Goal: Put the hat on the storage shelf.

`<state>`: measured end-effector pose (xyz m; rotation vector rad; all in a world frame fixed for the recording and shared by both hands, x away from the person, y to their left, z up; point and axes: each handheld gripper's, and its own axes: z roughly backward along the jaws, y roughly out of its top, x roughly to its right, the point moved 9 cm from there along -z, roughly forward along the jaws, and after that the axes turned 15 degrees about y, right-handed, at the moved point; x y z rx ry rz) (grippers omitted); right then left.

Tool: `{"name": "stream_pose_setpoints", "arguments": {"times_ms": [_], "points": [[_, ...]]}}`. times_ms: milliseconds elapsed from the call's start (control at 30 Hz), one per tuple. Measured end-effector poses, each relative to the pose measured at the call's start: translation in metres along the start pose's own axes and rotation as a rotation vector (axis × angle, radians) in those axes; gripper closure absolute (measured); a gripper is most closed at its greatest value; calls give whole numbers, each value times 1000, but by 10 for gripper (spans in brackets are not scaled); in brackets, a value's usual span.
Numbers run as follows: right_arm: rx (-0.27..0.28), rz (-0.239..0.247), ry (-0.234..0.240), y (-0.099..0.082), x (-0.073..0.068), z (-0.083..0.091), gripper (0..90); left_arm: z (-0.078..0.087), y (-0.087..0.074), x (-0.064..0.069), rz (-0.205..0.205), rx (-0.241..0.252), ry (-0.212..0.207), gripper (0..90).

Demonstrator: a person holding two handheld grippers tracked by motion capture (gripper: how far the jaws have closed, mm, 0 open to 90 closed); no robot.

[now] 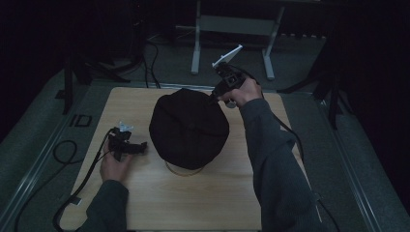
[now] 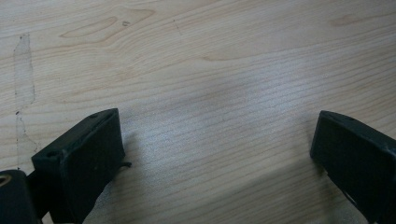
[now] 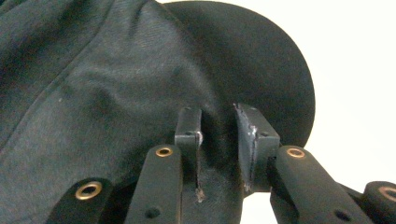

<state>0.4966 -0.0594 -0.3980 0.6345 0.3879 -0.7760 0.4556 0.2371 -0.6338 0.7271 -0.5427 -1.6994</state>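
Your right gripper (image 3: 217,135) narrow, cap (image 1: 188,126) fabric between jaws, grip unclear; left gripper (image 2: 215,154) wide over bare table (image 2: 210,70); cap hides stand.

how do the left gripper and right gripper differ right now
The left gripper has its jaws spread wide with bare wooden table between them; the right gripper has its jaws close together with a fold of the dark cap between them. The left gripper sits low by the table's left side; the right gripper is raised at the cap's far edge. Both are black, hand-held and trail cables.
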Motion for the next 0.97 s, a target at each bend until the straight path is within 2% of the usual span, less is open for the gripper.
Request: {"name": "stream_pose_setpoints", "arguments": {"times_ms": [167, 233, 300, 367, 800, 967], "points": [[-1, 6, 1, 0, -1, -2, 702, 0, 0, 0, 0, 0, 0, 22], [15, 7, 1, 2, -1, 0, 692, 0, 0, 0, 0, 0, 0, 22], [50, 3, 33, 5, -4, 4, 683, 0, 0, 0, 1, 0, 0, 22], [59, 5, 35, 6, -5, 7, 674, 0, 0, 0, 0, 0, 0, 22], [13, 30, -2, 0, -1, 6, 671, 0, 0, 0, 0, 0, 0, 22], [-1, 36, 1, -2, -2, 5, 664, 0, 0, 0, 0, 0, 0, 22]]}}
